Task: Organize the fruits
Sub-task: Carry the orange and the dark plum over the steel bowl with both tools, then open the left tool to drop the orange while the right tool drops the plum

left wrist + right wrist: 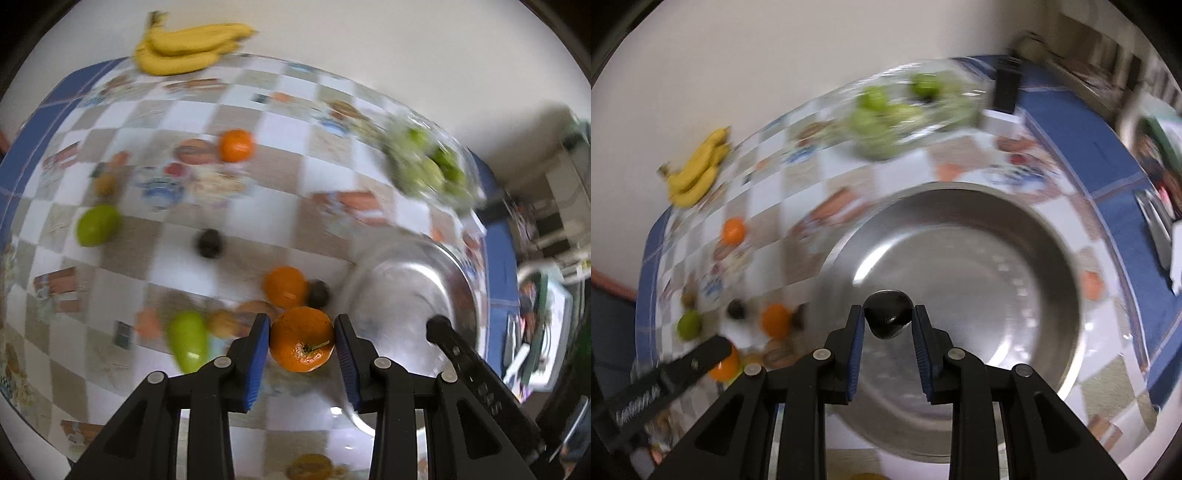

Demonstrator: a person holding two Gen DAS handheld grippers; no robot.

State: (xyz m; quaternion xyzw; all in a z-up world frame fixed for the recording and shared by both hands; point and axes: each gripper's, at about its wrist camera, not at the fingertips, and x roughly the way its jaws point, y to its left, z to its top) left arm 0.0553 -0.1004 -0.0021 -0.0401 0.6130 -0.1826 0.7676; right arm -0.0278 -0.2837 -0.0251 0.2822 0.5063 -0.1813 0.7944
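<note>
My left gripper [302, 334] is shut on an orange mandarin [302, 339], held above the chequered tablecloth just left of the steel bowl [402, 280]. My right gripper [888, 317] is shut on a small dark round fruit [887, 313] and hangs over the steel bowl [1027, 280]. In the right wrist view the left gripper's finger [694, 363] and its mandarin [726, 365] show at the lower left. Loose on the cloth lie two more mandarins [284, 286] [235, 145], dark fruits [209, 242] [318, 292], green fruits [96, 225] [188, 339] and a banana bunch [184, 48].
A clear bowl of green fruit [428, 166] stands at the table's far right, near a dark box [1006, 86] on a white block. The blue cloth border [1100, 147] marks the table edge. A plain wall runs behind the table, with household clutter off to the right.
</note>
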